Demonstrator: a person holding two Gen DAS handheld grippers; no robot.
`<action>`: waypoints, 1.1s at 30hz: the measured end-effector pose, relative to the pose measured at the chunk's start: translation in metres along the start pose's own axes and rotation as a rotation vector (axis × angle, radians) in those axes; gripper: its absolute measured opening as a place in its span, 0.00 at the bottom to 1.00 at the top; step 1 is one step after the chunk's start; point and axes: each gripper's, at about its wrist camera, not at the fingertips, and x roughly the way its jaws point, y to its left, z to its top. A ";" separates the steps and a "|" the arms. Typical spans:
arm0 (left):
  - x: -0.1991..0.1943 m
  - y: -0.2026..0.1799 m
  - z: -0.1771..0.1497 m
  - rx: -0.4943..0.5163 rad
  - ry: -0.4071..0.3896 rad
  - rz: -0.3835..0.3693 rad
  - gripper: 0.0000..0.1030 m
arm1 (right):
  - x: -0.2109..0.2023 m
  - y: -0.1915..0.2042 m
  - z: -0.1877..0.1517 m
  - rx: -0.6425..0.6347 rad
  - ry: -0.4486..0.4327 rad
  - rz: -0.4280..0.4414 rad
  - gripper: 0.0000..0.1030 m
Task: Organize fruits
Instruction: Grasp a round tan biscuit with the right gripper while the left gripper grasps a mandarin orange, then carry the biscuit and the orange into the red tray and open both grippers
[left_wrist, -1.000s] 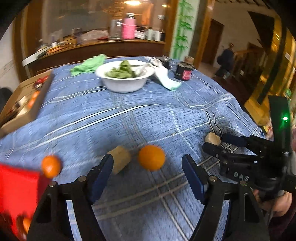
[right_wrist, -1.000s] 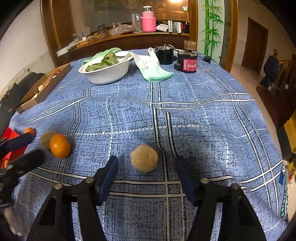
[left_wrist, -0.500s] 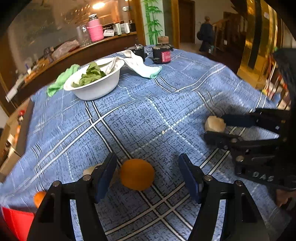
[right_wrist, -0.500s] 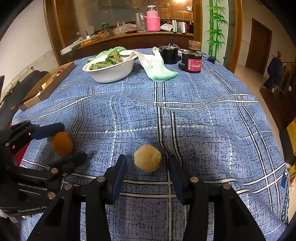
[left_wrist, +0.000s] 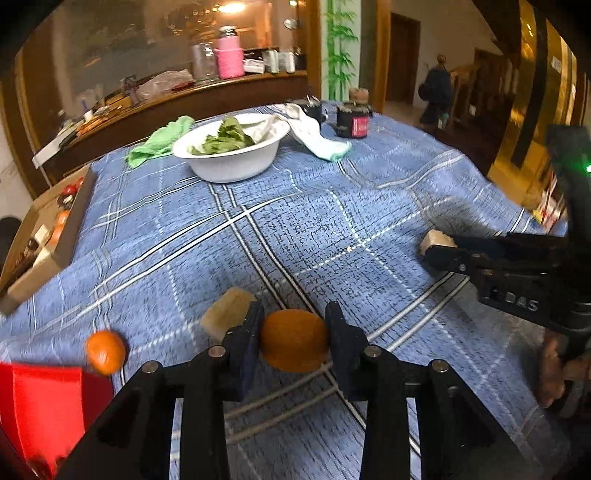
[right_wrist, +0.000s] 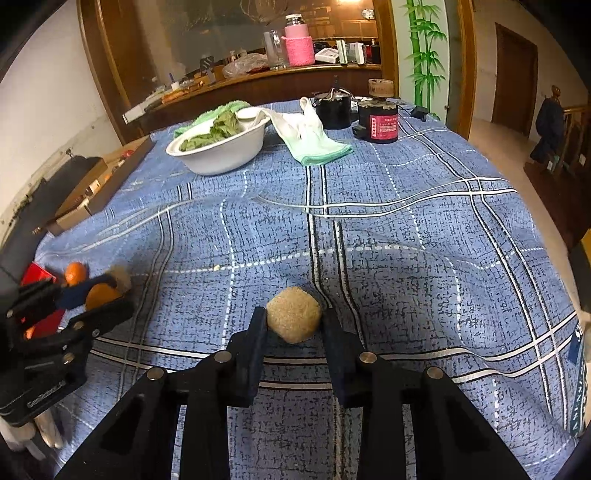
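My left gripper (left_wrist: 293, 325) is shut on an orange (left_wrist: 294, 340) just above the blue checked tablecloth (left_wrist: 295, 229). A tan fruit (left_wrist: 227, 313) lies just left of it, and a smaller orange (left_wrist: 105, 351) sits by a red box (left_wrist: 44, 402) at the lower left. My right gripper (right_wrist: 294, 325) is shut on a tan round fruit (right_wrist: 294, 319) on the cloth. From the right wrist view the left gripper (right_wrist: 98, 301) with its orange (right_wrist: 101, 295) is at the far left.
A white bowl of green leaves (left_wrist: 231, 149) stands at the far side, with a green cloth (left_wrist: 160, 140), a white-green towel (left_wrist: 314, 133) and two dark jars (left_wrist: 352, 120). A cardboard box (left_wrist: 44, 243) lies on the left edge. The table drops off to the right.
Both grippers have closed: the left on the orange, the right on the tan round fruit. The left gripper's view has swung slightly.
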 end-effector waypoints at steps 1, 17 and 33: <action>-0.005 0.001 -0.002 -0.013 -0.009 0.000 0.32 | -0.002 0.000 0.000 0.002 -0.007 0.004 0.30; -0.120 0.059 -0.059 -0.278 -0.143 0.139 0.32 | -0.043 0.053 -0.014 -0.079 -0.127 0.083 0.31; -0.178 0.145 -0.138 -0.539 -0.167 0.350 0.32 | -0.071 0.206 -0.048 -0.292 -0.057 0.290 0.32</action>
